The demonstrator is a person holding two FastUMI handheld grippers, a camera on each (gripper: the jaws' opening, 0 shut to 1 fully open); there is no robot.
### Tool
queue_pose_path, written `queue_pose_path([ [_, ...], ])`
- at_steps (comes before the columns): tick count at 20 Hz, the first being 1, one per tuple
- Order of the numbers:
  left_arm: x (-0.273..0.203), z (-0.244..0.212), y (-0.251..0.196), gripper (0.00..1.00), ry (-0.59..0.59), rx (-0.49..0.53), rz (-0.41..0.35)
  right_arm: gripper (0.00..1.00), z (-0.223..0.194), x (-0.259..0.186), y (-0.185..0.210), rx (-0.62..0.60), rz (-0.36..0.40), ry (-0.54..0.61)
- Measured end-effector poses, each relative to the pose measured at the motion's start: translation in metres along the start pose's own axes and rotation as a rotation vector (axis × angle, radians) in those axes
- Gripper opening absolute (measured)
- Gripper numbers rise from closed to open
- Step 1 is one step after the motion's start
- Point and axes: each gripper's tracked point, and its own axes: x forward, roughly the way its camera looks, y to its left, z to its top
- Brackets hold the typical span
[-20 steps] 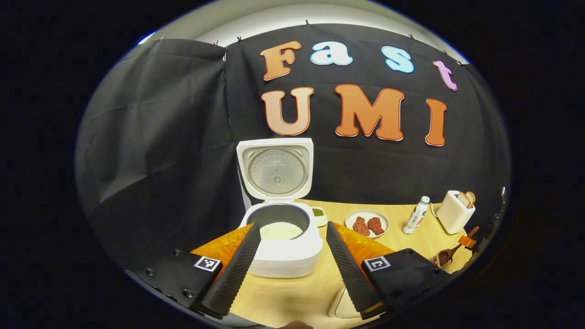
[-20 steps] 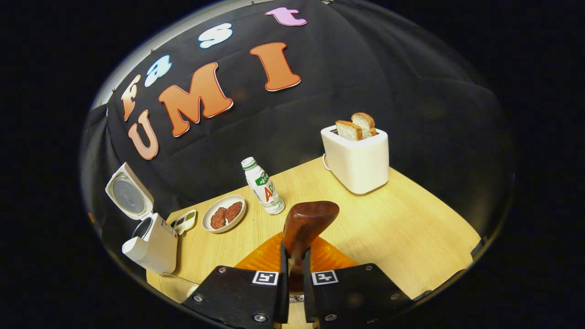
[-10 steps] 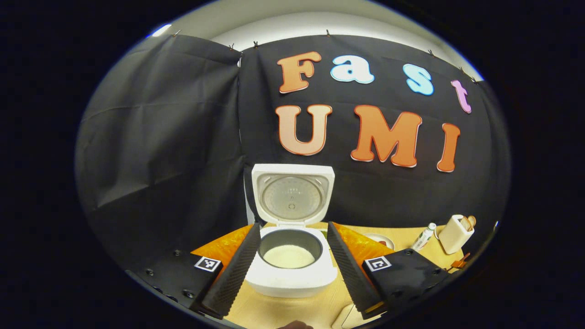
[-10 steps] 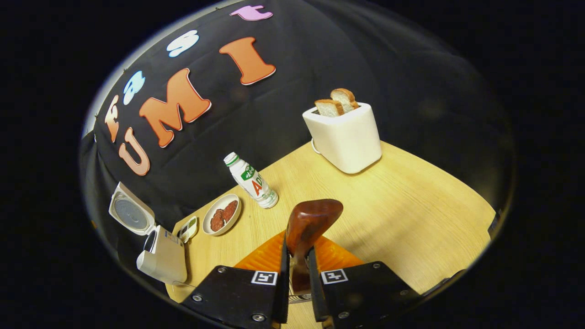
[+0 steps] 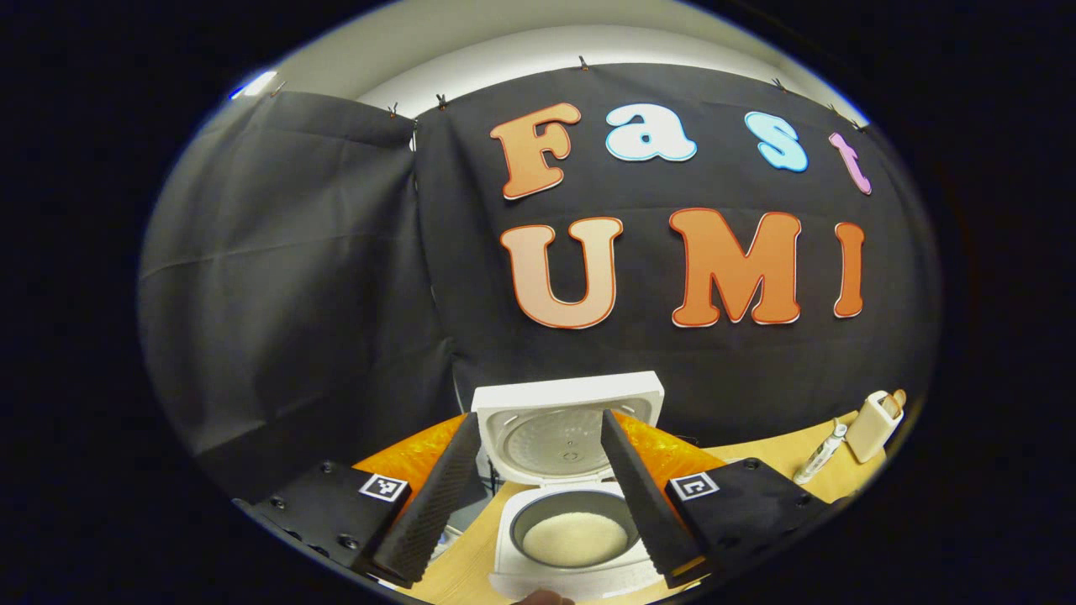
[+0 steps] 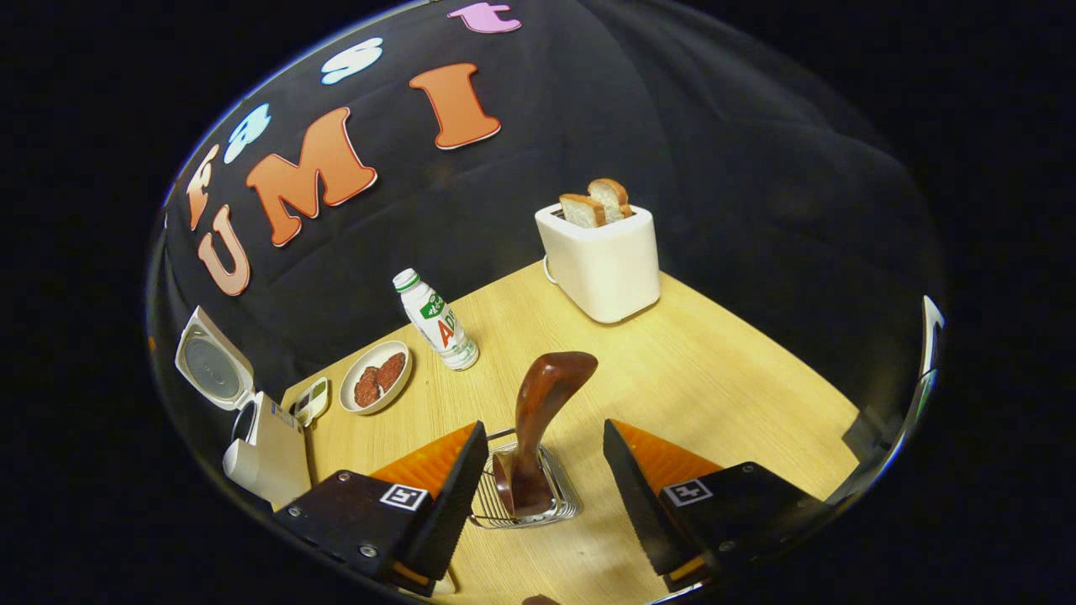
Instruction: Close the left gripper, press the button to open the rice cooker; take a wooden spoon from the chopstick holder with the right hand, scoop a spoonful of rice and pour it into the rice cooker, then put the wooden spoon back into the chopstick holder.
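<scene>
In the right gripper view the dark wooden spoon (image 6: 542, 412) stands upright in the wire chopstick holder (image 6: 525, 502), bowl end up. My right gripper (image 6: 545, 449) is open, its fingers apart on either side of the spoon and not touching it. The white rice cooker (image 6: 267, 444) stands at the far left with its lid raised. In the left gripper view the rice cooker (image 5: 572, 550) sits below and ahead, lid (image 5: 565, 428) up, with white rice (image 5: 574, 538) in its pot. My left gripper (image 5: 538, 483) is open above it, holding nothing.
On the wooden table (image 6: 714, 370) stand a white toaster (image 6: 601, 256) with two bread slices, a small bottle (image 6: 437, 323), a plate of meat pieces (image 6: 376, 386) and a small dish (image 6: 311, 402) next to the cooker. The black cloth wall closes the back.
My right gripper opened and let go of the spoon, which now rests in the holder. The left gripper view tilted up, so the cooker dropped lower in it.
</scene>
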Motion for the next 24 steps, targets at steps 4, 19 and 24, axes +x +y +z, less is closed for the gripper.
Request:
queue_pose_path([
  [4,0.06,0.023,0.001,0.99,-0.013,-0.025,-0.037,0.94,0.028,-0.049,-0.002,-0.025,-0.058,-0.092],
  [19,0.185,-0.042,-0.015,1.0,0.311,-0.055,-0.065,0.95,0.077,-0.154,0.03,-0.063,-0.091,-0.295],
  [24,0.154,-0.072,-0.033,0.98,0.512,-0.072,-0.14,0.95,0.074,-0.147,0.037,-0.079,-0.042,-0.281],
])
